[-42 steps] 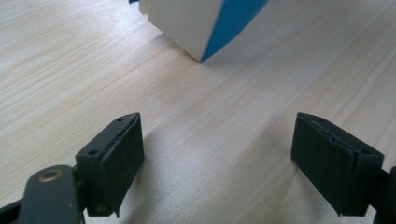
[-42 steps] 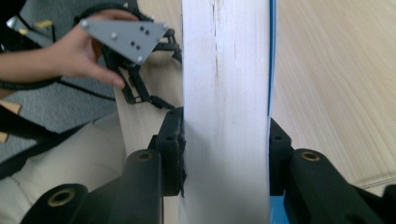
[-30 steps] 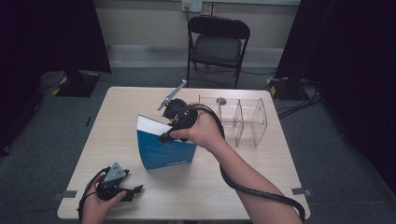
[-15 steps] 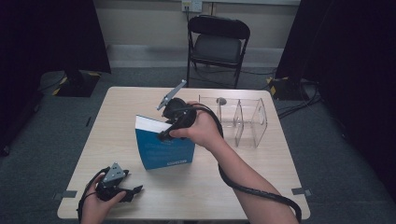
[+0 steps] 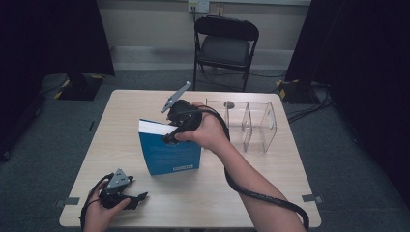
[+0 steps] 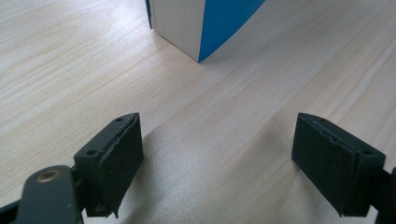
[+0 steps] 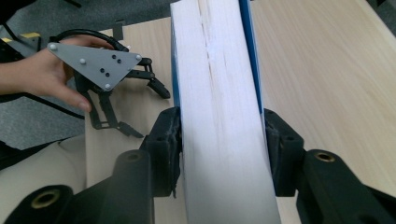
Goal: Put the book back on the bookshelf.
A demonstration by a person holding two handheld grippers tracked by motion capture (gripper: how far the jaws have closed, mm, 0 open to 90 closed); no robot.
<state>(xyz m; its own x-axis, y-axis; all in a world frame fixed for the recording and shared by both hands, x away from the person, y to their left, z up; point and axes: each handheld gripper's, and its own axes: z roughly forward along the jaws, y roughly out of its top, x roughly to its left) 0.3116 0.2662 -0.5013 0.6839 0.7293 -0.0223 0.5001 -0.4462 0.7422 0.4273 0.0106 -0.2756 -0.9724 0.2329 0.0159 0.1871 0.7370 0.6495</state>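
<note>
- Done: my right gripper (image 7: 219,149) is clamped on the blue book (image 5: 169,152), upright mid-table beside the clear organizer (image 5: 251,125).
- Left: placing it (likely there); my left gripper (image 6: 233,158) idles, jaws apart.

Right forearm reaches from bottom edge diagonally up to table centre, wrist bent, hand (image 5: 208,133) wrapped round right gripper (image 5: 170,137), grey plate tilted up-left. Its jaws are clamped w/ a pad (image 7: 168,140) pressed flat on each side of what it holds. Left hand (image 5: 96,210) sits at near-left corner, fingers curled round left gripper (image 5: 138,197), pointing right. Its jaws stand wide apart, nothing btwn pads (image 6: 116,156), low over surface.
</note>
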